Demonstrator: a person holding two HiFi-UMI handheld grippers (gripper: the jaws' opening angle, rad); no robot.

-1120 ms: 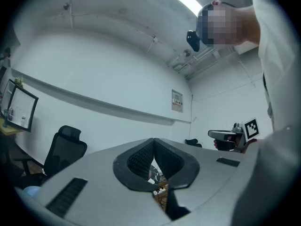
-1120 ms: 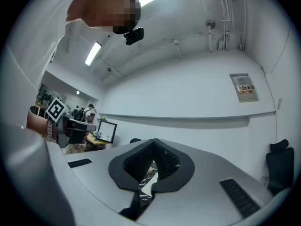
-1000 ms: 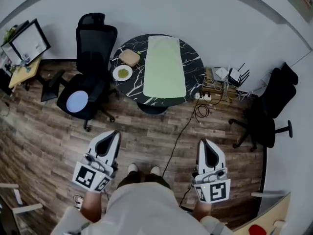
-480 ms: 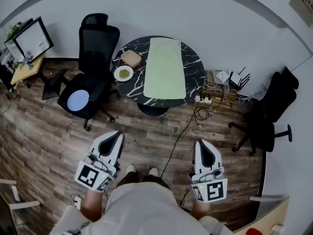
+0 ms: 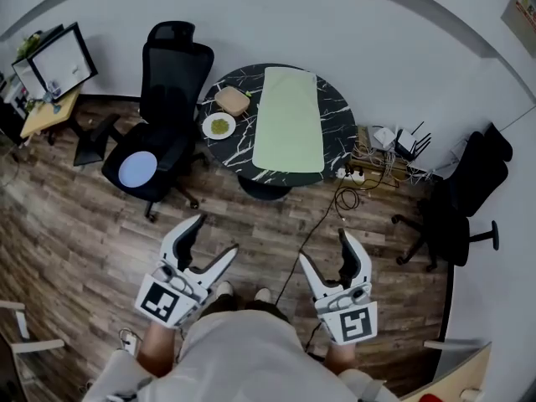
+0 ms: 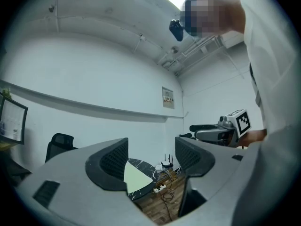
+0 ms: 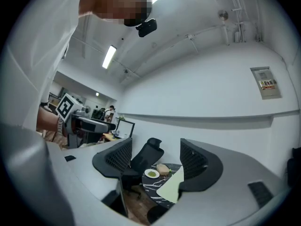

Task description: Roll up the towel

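Nearest, the left tool [image 5: 216,234] and the right tool [image 5: 323,247] are held level above the wood floor [image 5: 84,216]. The jaws of both have just been opening and stand wide, with nothing between them. Well ahead, clear of both tools, the pale green towel [image 5: 290,120] lies flat and unrolled across the round dark surface [image 5: 226,151]. A small plate [image 5: 219,126] sits just to its left, and a black chair [image 5: 163,90] stands beyond that.

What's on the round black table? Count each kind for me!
green towel: 1
white plate: 1
tan bun-shaped thing: 1
Total: 3
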